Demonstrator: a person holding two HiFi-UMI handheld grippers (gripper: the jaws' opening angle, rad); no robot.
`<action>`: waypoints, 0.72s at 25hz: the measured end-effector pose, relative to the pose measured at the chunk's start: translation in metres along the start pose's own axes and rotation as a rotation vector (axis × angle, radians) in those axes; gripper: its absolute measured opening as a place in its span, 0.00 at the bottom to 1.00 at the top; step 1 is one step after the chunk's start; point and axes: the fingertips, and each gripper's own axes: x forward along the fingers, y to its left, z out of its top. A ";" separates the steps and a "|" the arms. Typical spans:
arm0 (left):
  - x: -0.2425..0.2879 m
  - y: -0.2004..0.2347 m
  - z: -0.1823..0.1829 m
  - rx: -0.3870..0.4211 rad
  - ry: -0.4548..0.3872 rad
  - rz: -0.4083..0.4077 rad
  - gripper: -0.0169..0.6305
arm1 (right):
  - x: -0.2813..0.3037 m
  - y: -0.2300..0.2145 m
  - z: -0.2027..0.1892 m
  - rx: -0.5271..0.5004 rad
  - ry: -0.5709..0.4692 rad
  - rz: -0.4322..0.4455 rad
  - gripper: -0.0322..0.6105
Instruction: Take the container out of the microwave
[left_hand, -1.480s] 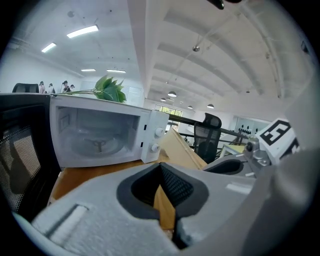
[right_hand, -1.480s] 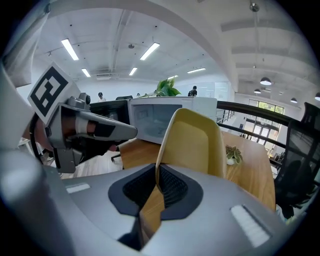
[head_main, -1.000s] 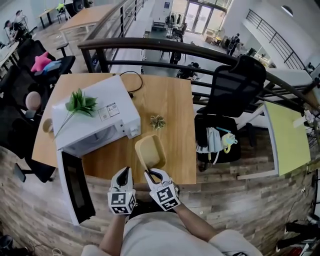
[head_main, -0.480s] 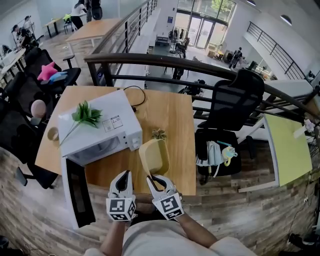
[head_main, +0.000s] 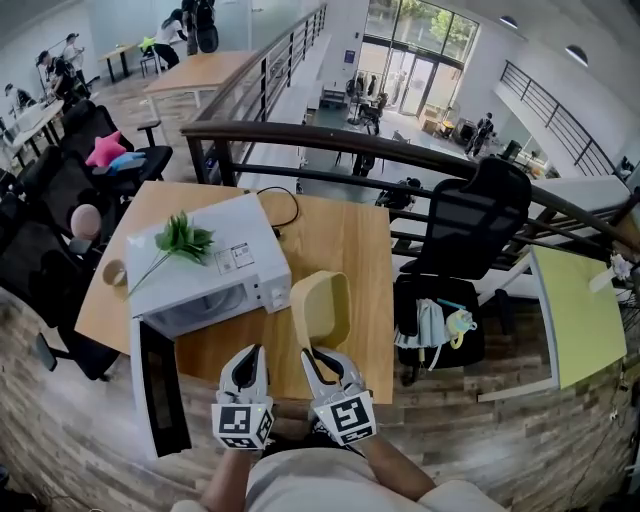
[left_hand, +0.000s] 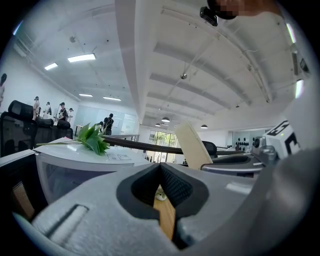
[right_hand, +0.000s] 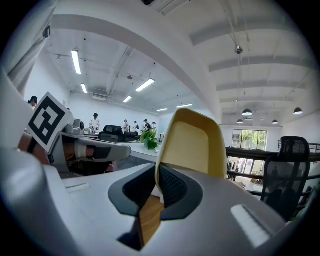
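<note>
Right gripper (head_main: 320, 358) pinches container (head_main: 322, 305) beside open microwave (head_main: 215, 265), plant (head_main: 180, 240) atop.

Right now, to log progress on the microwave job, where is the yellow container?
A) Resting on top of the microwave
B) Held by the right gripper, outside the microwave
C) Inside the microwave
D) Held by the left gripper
B: the right gripper has its fingers clamped on the rim of the yellow container, which sits to the right of the open microwave, not inside it.

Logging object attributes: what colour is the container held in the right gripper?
Pale yellow: the container shows clearest in the right gripper view.
</note>
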 end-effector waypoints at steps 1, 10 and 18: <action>-0.001 0.000 0.003 0.001 -0.007 0.001 0.03 | 0.000 0.000 0.003 -0.001 -0.006 -0.001 0.10; -0.008 -0.004 0.031 0.023 -0.064 0.001 0.03 | -0.006 0.002 0.026 -0.024 -0.053 -0.006 0.10; -0.009 -0.006 0.033 0.028 -0.071 -0.005 0.03 | -0.007 0.006 0.031 -0.022 -0.063 -0.004 0.10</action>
